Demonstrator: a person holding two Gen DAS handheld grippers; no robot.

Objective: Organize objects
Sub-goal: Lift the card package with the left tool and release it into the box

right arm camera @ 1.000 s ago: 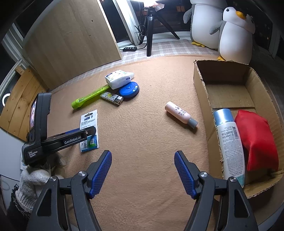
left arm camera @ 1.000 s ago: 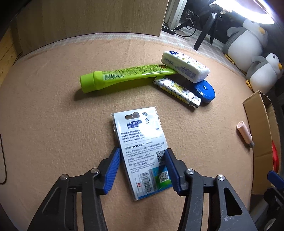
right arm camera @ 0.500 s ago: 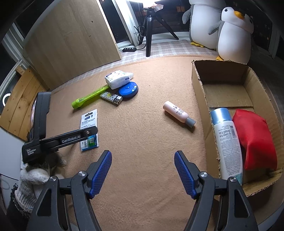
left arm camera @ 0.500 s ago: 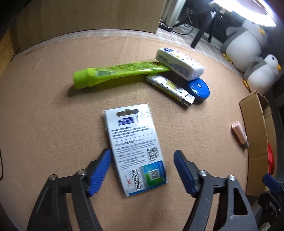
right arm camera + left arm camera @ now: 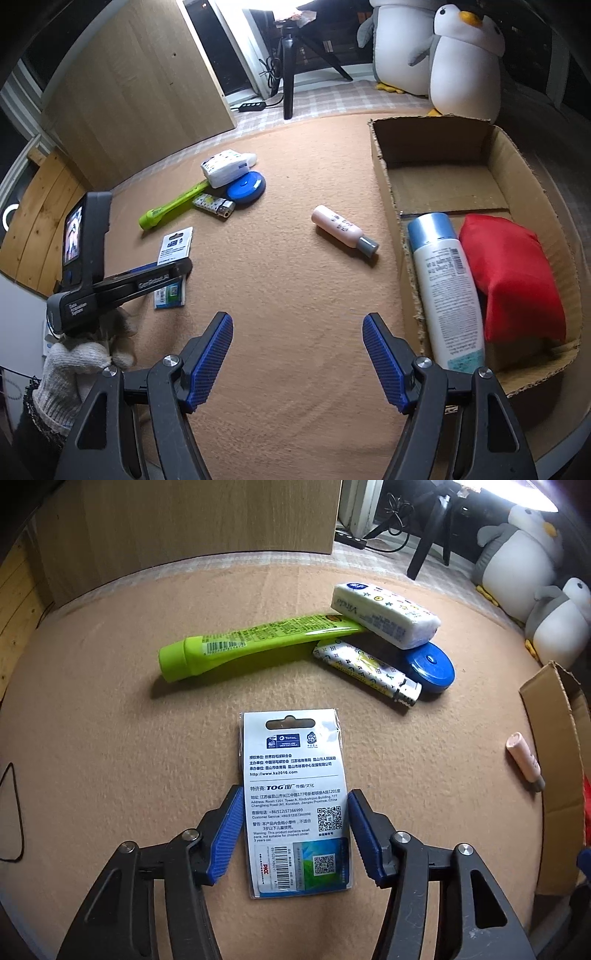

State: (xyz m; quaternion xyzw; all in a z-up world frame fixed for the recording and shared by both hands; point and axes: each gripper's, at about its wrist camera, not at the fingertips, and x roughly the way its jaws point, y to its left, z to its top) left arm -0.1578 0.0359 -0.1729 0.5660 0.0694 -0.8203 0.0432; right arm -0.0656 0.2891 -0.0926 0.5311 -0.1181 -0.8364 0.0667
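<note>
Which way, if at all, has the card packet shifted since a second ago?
Yes: the card packet has turned, its near end swinging left relative to the green tube.

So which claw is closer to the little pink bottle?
Right. The right claw hangs just in front of the pink bottle; the left claw, closing around the flat packet, is farther away.

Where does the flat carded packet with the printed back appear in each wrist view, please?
Left wrist view: the carded packet lies at lower centre, between the left gripper and its closing jaws.
Right wrist view: it lies at left, partly behind that gripper's arm.
Shared landmark: the green tube just beyond it.
</note>
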